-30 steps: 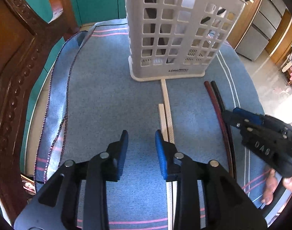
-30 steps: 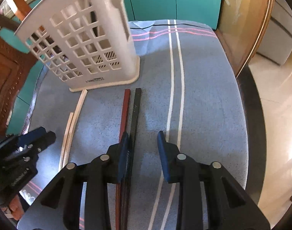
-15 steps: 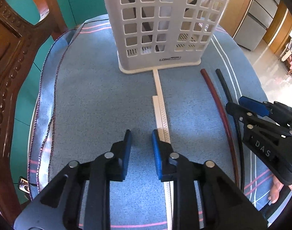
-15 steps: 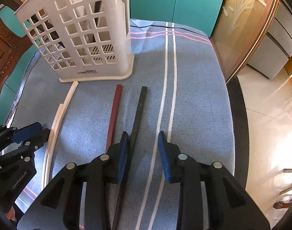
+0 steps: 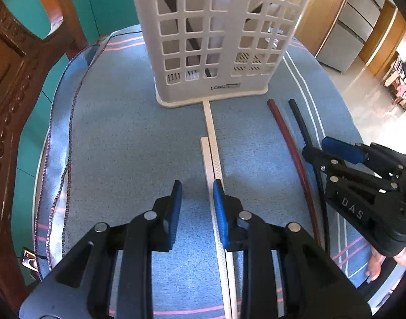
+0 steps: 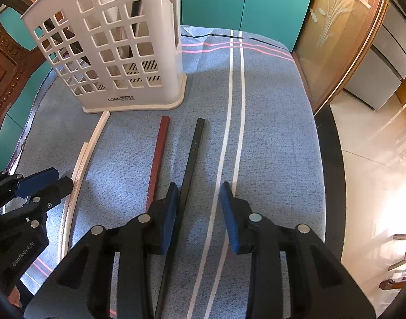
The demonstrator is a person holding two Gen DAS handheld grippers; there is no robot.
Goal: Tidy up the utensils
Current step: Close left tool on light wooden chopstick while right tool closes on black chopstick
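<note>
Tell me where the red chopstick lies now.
The red chopstick lies on the blue cloth, between the white chopsticks and the black chopstick, its far end near the white basket.

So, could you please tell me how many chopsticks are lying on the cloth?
4: two white chopsticks side by side below the basket, then the red chopstick and the black chopstick to their right. More may stand hidden inside the basket.

- White chopsticks (image 5: 212, 156): paired, flat, touching holder base.
- Red chopstick (image 6: 158, 156), black chopstick (image 6: 192, 154): flat, slightly apart.
- White lattice holder (image 6: 117, 53): upright.
</note>
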